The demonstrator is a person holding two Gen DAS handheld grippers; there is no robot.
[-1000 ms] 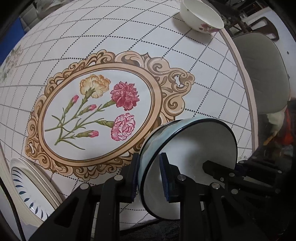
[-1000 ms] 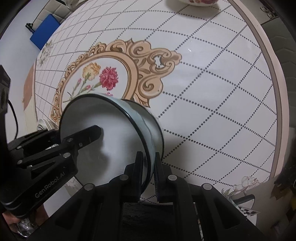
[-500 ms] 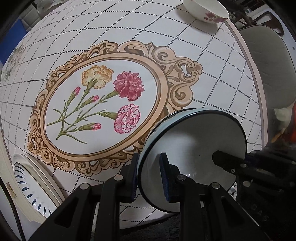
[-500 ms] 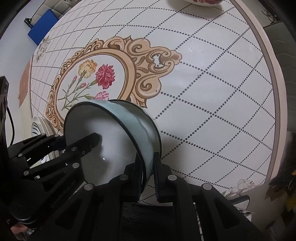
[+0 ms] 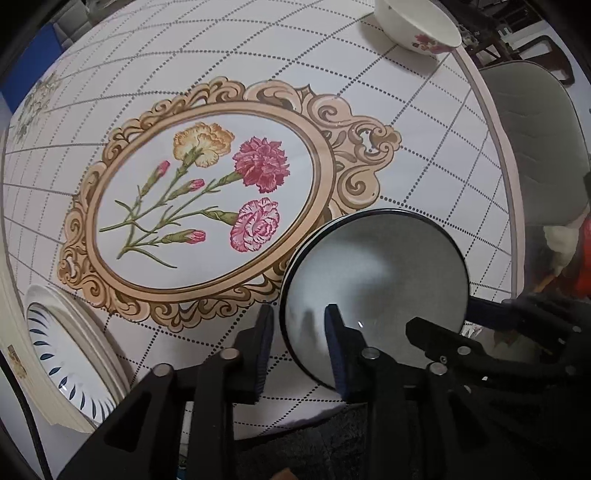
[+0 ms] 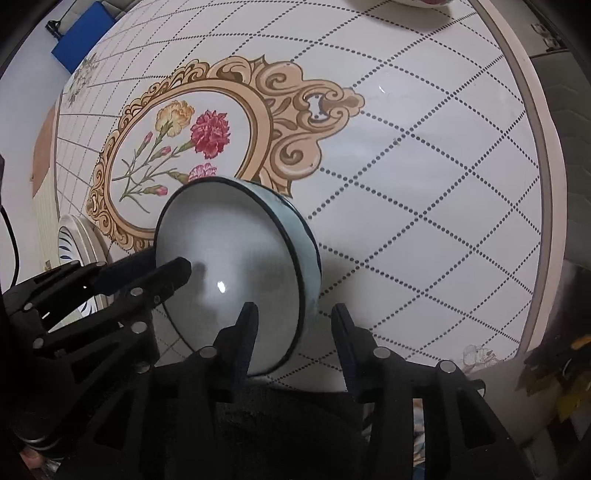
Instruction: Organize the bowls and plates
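A pale blue bowl with a dark rim (image 5: 376,280) sits on the table near its front edge; it also shows in the right wrist view (image 6: 236,266). My left gripper (image 5: 299,347) is open, its fingers either side of the bowl's near-left rim with a gap. My right gripper (image 6: 293,339) is open wide, straddling the bowl's near-right rim. A white plate with blue leaf marks (image 5: 70,354) lies at the left table edge. A white bowl with a red flower (image 5: 421,22) stands at the far right.
The round table (image 5: 424,177) has a white cloth with a dotted grid and a carnation picture in an ornate frame (image 5: 207,199). A grey chair (image 5: 535,140) stands beyond the right edge. The table's front edge is just under both grippers.
Both grippers have opened and let go of the blue-rimmed bowl. The bowl has gone from tilted in the grip to lower, resting on the table.
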